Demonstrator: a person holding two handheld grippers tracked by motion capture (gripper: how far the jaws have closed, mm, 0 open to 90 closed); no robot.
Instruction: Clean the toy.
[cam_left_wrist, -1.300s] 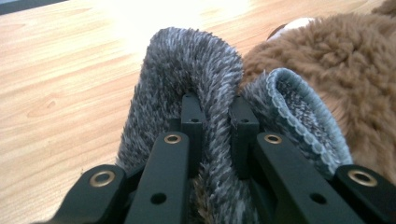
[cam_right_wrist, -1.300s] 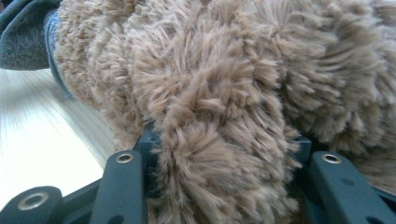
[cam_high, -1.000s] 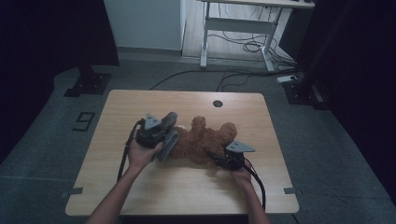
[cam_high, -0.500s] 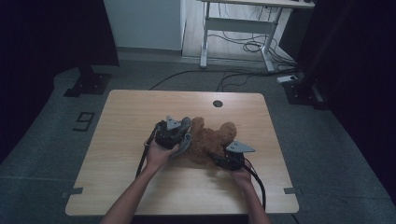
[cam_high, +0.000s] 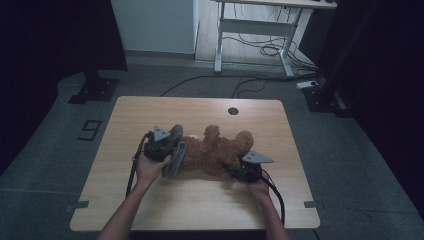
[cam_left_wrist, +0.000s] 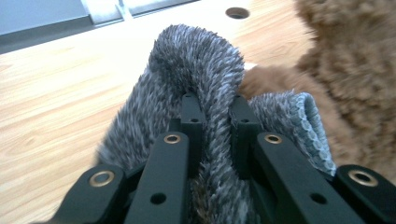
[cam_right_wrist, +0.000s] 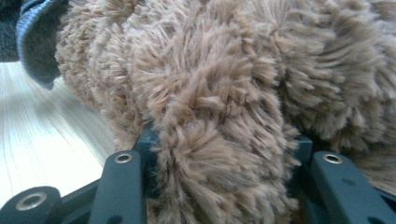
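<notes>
High view: a brown teddy (cam_high: 216, 152) lies on its back near the middle of the table (cam_high: 200, 107), a little toward the near edge. The left gripper (cam_high: 167, 145) sits at the teddy's left end, with a grey cloth (cam_high: 176, 157) hanging from it and touching the toy. The right gripper (cam_high: 239, 172) is at the teddy's near right end, its jaws buried in the fur.

Left gripper view: the jaws are pressed together on a fold of the grey cloth (cam_left_wrist: 198, 65), which arches up over their tips. The teddy (cam_left_wrist: 355, 70) lies just beside it, with the table's cable hole (cam_left_wrist: 237, 12) beyond, near the far edge.

Right gripper view: the jaws pinch a thick tuft of the teddy (cam_right_wrist: 219, 135). The cloth (cam_right_wrist: 37, 42) shows at the upper left, above the bare table (cam_right_wrist: 42, 135).
</notes>
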